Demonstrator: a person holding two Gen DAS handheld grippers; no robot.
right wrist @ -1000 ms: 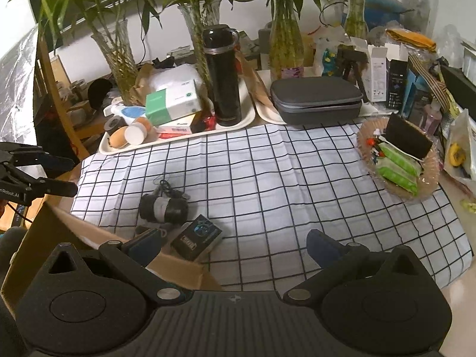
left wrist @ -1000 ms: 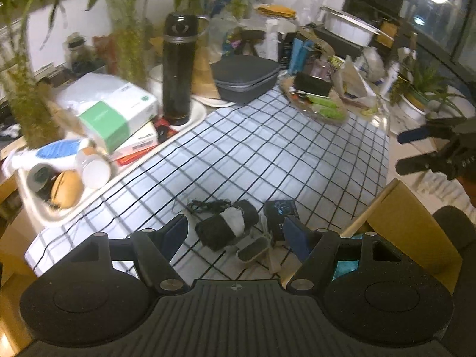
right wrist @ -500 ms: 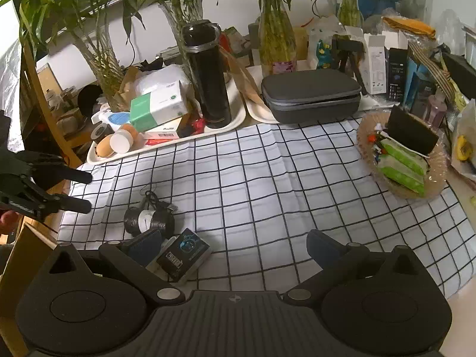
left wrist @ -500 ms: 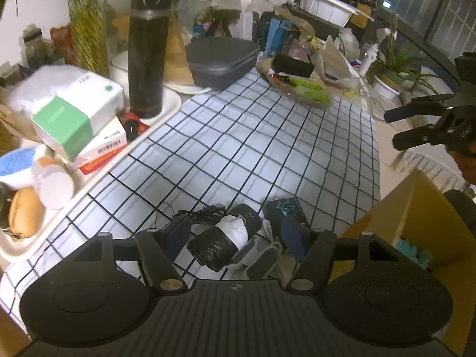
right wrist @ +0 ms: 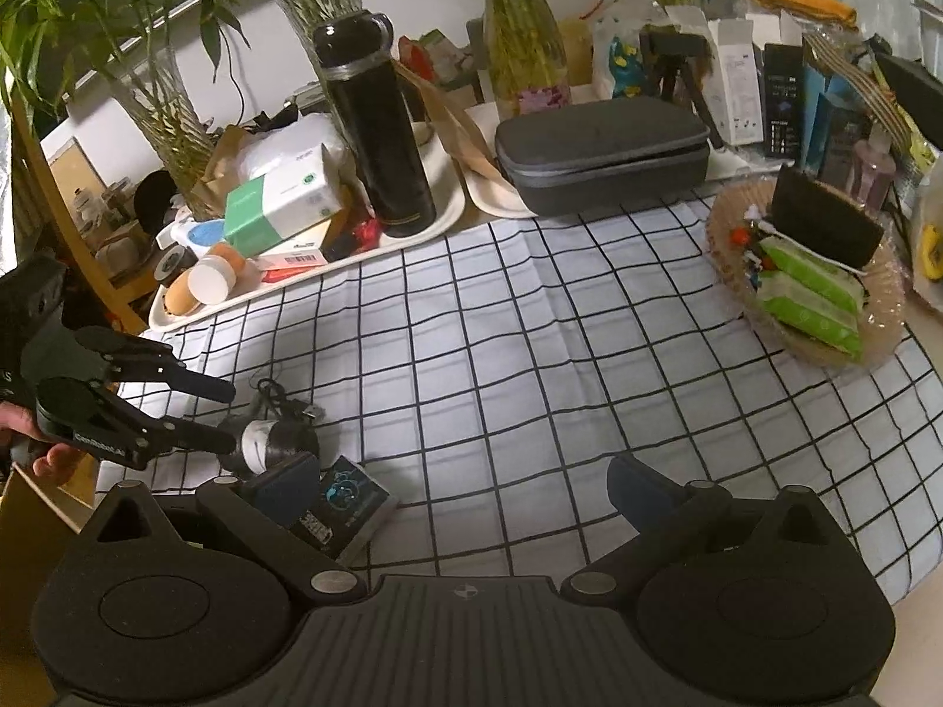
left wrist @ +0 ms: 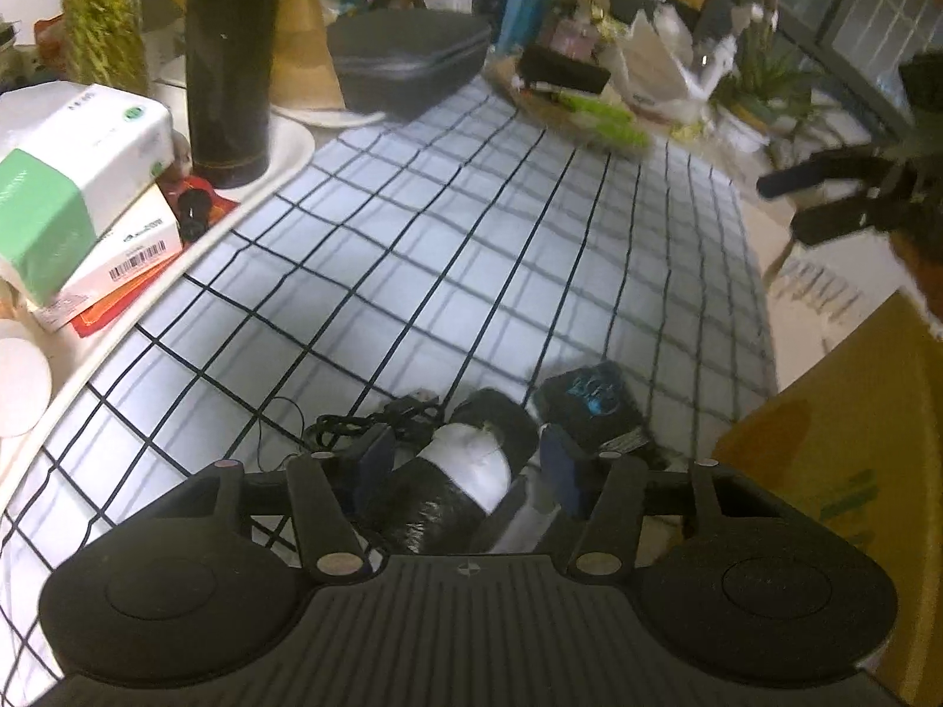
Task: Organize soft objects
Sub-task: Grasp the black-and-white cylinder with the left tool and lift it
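Note:
A black rolled soft bundle with a white band [left wrist: 465,465] lies on the checked cloth, with a black cord [left wrist: 353,424] at its left and a dark packet with blue print [left wrist: 595,400] at its right. My left gripper [left wrist: 465,459] is open, its fingers on either side of the bundle, not closed on it. In the right wrist view the left gripper [right wrist: 227,418] reaches the bundle [right wrist: 268,442] from the left. My right gripper [right wrist: 460,483] is open and empty above the cloth, next to the packet [right wrist: 348,501].
A cardboard box [left wrist: 837,459] stands at the table's near edge. A white tray [right wrist: 306,271] holds a black flask [right wrist: 377,129], tissue packs and jars. A grey zip case [right wrist: 601,147] and a snack basket [right wrist: 819,277] sit further back. Plants in vases line the wall.
My left gripper has moved forward and down until its fingers straddle the rolled bundle. The right gripper has shifted slightly and stays open.

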